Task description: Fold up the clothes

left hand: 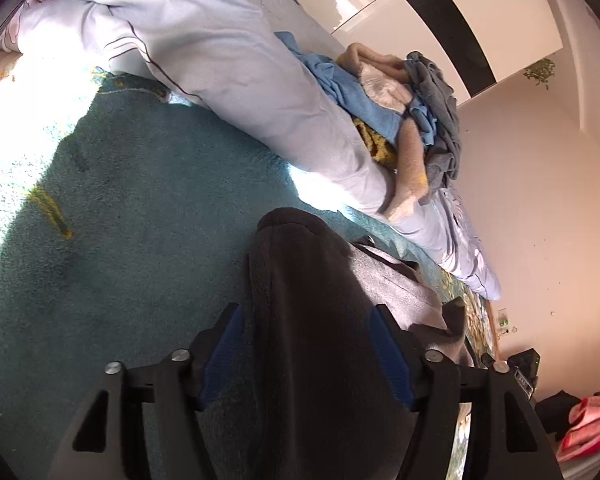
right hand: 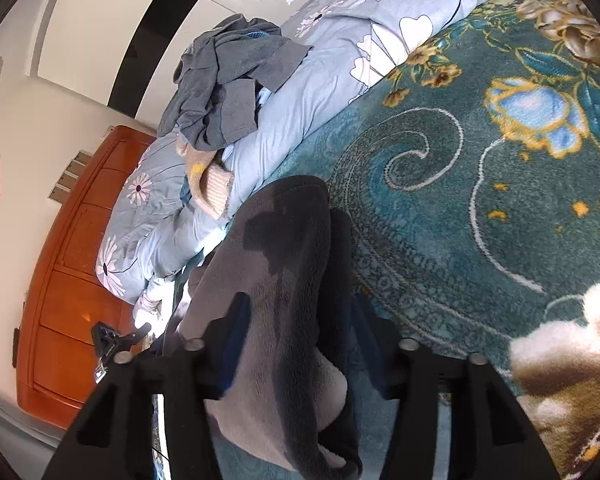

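Observation:
A dark grey fleece garment (left hand: 300,300) with a lighter grey inside hangs between the fingers of my left gripper (left hand: 306,316), which is shut on it above the teal blanket (left hand: 120,200). The same garment (right hand: 284,280) runs through my right gripper (right hand: 296,316), which is also shut on it. A pile of unfolded clothes (left hand: 400,92), blue, beige and grey, lies on the rolled quilt; it also shows in the right wrist view (right hand: 224,92).
A light blue floral quilt (right hand: 360,52) lies rolled along the teal flowered blanket (right hand: 480,184). An orange wooden headboard (right hand: 68,280) stands by the wall. Pink cloth (left hand: 588,420) lies at the far right. A white wardrobe (left hand: 440,8) stands behind.

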Demonstrator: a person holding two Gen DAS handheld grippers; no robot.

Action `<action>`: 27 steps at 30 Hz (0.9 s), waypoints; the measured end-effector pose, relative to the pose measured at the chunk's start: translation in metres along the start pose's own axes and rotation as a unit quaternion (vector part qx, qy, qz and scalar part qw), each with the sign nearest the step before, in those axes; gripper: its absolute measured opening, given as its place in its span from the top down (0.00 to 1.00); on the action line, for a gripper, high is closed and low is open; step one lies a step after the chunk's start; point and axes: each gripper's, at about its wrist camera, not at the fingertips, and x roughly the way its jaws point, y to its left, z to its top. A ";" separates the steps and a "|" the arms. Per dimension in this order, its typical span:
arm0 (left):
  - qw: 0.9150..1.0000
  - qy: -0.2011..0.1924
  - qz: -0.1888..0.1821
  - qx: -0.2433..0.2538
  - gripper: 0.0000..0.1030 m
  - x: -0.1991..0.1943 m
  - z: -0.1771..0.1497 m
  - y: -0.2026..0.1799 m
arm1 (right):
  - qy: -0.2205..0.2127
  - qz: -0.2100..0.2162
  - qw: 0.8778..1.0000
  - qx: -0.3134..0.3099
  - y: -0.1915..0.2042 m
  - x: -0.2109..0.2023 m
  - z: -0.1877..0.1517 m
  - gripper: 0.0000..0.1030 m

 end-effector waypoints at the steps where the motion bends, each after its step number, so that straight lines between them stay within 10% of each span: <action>1: 1.000 0.005 -0.005 0.003 0.18 -0.002 -0.004 0.000 | 0.005 0.011 1.000 0.007 -0.003 -0.002 -0.004 0.37; 15: 0.989 0.119 -0.092 -0.013 0.03 0.054 -0.028 0.001 | 0.054 0.044 0.996 0.051 -0.004 0.045 -0.026 0.34; 27: 0.993 0.113 -0.021 0.009 0.13 0.075 -0.028 -0.035 | 0.048 0.032 0.996 0.065 0.004 0.060 -0.017 0.49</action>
